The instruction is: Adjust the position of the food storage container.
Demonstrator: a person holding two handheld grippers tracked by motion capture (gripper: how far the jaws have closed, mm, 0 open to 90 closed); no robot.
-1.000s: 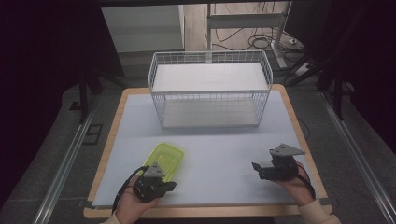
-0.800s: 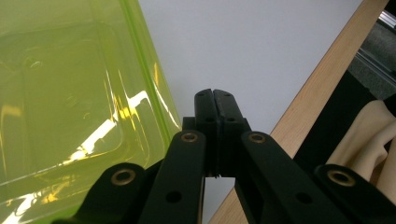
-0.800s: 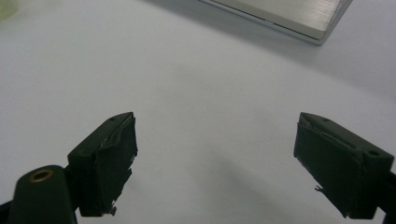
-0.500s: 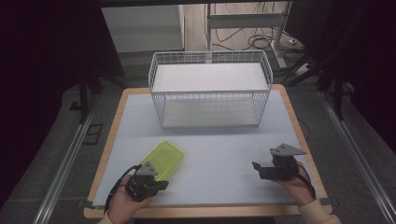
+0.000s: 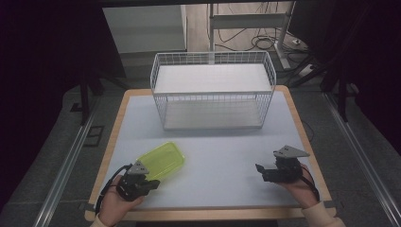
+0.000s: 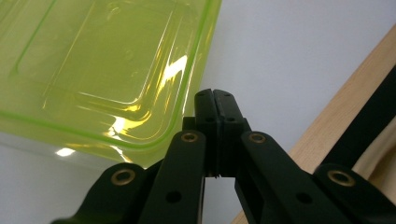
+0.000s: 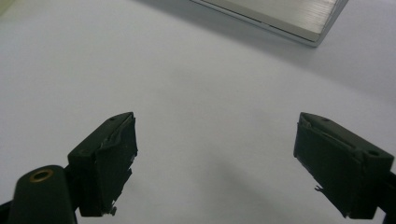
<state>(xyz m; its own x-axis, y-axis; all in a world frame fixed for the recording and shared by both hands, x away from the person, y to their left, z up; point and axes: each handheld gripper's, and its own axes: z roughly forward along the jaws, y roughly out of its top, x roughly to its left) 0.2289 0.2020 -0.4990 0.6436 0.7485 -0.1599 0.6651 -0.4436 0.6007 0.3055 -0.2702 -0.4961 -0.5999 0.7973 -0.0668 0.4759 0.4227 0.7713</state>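
Observation:
A translucent yellow-green lid lies flat on the white mat at the front left. My left gripper sits at the lid's near corner, held in a hand. In the left gripper view its jaws are pressed together, and the lid lies just to their left with its rim running beside the left jaw. My right gripper rests low at the front right in the other hand. Its jaws stand wide apart over bare mat, holding nothing.
A white wire basket stands at the back middle of the table. A brushed silver edge crosses the top of the right gripper view. The wooden table border runs close behind the left gripper.
My left gripper has drawn back toward the front left corner, and the lid has shifted slightly that way. The right gripper has stayed put.

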